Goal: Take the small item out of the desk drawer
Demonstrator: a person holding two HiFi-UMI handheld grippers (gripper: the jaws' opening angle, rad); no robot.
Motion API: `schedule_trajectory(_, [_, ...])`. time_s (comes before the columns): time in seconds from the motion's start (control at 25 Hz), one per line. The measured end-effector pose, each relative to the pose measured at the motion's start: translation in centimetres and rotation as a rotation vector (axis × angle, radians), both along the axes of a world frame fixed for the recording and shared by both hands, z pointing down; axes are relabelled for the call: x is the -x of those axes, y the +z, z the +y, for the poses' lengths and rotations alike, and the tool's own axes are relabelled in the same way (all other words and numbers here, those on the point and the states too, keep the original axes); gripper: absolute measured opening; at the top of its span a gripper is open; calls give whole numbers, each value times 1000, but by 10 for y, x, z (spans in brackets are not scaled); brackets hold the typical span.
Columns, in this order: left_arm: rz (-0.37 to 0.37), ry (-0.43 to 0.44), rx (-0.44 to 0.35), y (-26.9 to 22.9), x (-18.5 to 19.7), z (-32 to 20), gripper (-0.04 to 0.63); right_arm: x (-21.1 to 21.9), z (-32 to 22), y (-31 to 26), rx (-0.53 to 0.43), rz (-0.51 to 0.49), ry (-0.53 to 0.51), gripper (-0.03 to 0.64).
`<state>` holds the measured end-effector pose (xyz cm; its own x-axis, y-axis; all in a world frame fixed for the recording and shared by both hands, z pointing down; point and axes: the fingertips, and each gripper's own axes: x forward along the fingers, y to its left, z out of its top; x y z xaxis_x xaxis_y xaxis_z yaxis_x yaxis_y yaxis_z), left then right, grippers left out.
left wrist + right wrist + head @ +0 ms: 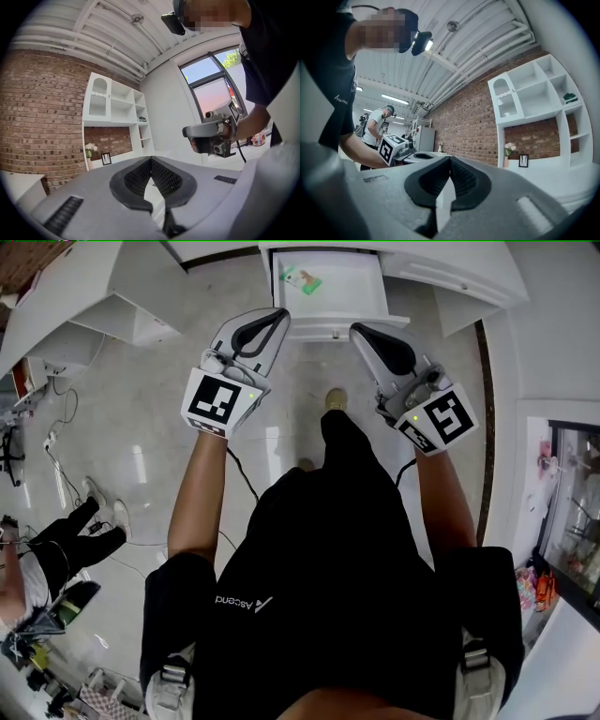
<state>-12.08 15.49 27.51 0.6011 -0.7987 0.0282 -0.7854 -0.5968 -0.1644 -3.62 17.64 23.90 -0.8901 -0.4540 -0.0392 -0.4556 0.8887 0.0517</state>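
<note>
brick wall (37, 108) | white shelving (117, 110) | glossy pale floor (150, 427) | daylit window (211, 86)

The head camera is looking steeply down from above onto the left gripper (279, 313), the right gripper (359, 330) and the open drawer (333, 327) beyond them. Each gripper camera is riding just behind its own jaws, facing upward toward the brick wall (42, 103) and white shelf unit (117, 117), both views sharing these and catching the opposite gripper.

The shallow white desk drawer (342, 292) stands pulled open. A small flat item (299, 279), white with green and perhaps a brownish print, lies on the drawer floor in the rear left corner.
</note>
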Motion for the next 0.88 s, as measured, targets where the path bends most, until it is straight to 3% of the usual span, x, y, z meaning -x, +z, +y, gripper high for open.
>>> schedule_trajectory(0.44, [-90, 18, 73, 46, -5, -120, -2, 3, -129, 30, 24, 48, -14, 3])
schedule_trajectory(0.88, [-312, 43, 199, 122, -11, -228, 0, 3, -248, 66, 111, 67, -71, 3])
